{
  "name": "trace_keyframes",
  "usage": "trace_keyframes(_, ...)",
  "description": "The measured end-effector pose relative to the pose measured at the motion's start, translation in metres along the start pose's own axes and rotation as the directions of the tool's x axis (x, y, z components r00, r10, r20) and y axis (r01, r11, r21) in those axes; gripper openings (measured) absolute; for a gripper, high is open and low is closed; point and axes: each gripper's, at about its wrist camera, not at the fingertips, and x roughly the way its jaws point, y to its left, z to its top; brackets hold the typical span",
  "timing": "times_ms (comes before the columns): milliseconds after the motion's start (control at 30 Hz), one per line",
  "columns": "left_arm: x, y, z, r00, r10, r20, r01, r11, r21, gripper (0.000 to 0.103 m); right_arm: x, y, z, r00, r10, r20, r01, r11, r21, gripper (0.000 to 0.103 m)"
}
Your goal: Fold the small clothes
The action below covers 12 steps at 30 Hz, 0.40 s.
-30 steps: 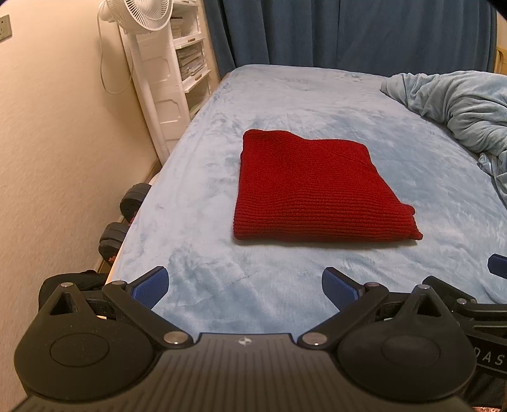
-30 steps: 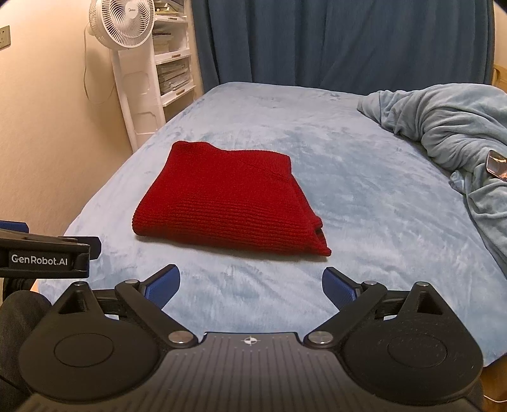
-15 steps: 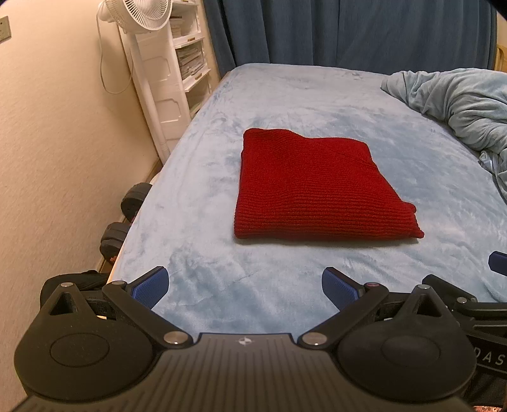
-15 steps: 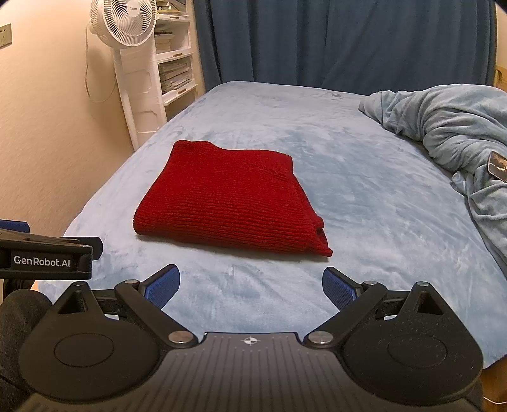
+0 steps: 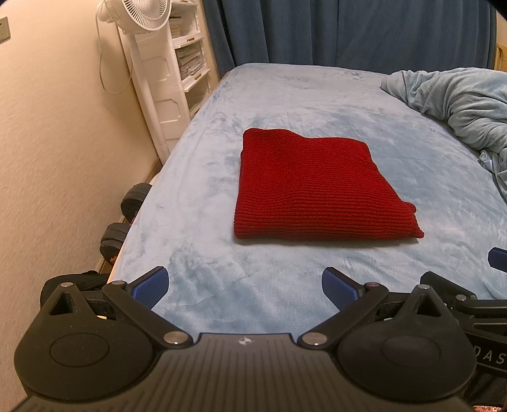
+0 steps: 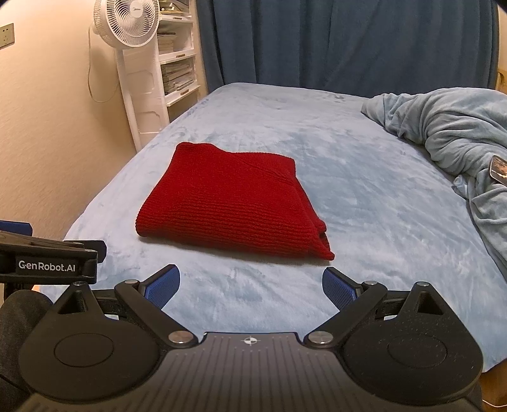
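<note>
A red knitted garment (image 5: pixel 310 187) lies folded into a flat rectangle on the light blue bed (image 5: pixel 202 196); it also shows in the right wrist view (image 6: pixel 231 202). My left gripper (image 5: pixel 244 286) is open and empty, held back near the bed's front edge, apart from the garment. My right gripper (image 6: pixel 251 286) is open and empty too, beside the left one and equally far from the garment. Part of the left gripper's body shows at the left of the right wrist view (image 6: pixel 47 263).
A crumpled light blue blanket (image 6: pixel 450 133) lies at the bed's right side with a small dark object (image 6: pixel 499 169) on it. A white fan (image 6: pixel 126 22) and white shelf (image 6: pixel 177 73) stand by the left wall. Dumbbells (image 5: pixel 126 218) lie on the floor. A blue curtain (image 5: pixel 348 31) hangs behind.
Both grippers have drifted slightly back and up; the garment sits a touch lower in both views. It has not moved on the bed. Both grippers stay open.
</note>
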Motion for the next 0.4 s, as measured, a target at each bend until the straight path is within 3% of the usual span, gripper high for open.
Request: trace_keyframes(400, 0.0051, 0.005, -0.0033, 1.0, 0.015, -0.007, -0.015, 1.0, 0.009, 0.103, -0.0006, -0.0007, 0.0007, 1.0, 0.002, -0.003, -0.002, 1.0, 0.002, 0.098)
